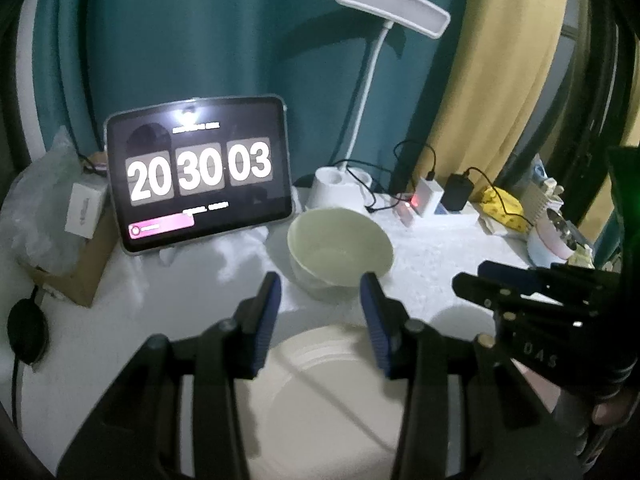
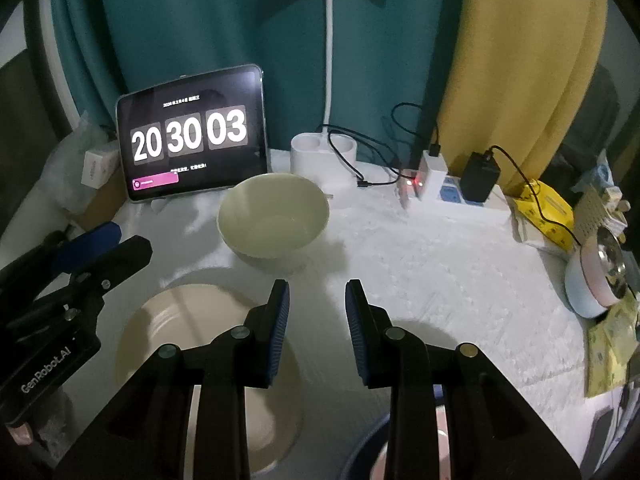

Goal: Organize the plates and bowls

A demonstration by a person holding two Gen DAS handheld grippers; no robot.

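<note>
A pale green bowl (image 1: 340, 246) (image 2: 274, 220) stands upright on the white table, just ahead of both grippers. A cream plate (image 1: 320, 396) (image 2: 168, 320) lies flat on the table below my left gripper and left of my right gripper. My left gripper (image 1: 320, 292) is open and empty, above the plate's far rim, short of the bowl. My right gripper (image 2: 317, 300) is open and empty, right of the plate. A dark-rimmed dish (image 2: 372, 452) shows partly under the right gripper at the bottom edge.
A tablet (image 2: 192, 136) showing a clock leans at the back left. A white lamp base (image 2: 322, 152), cables, a power strip (image 2: 452, 192) and chargers line the back. Packets and a small pink-and-blue pot (image 2: 592, 280) crowd the right edge. A cardboard box (image 1: 76, 268) stands at left.
</note>
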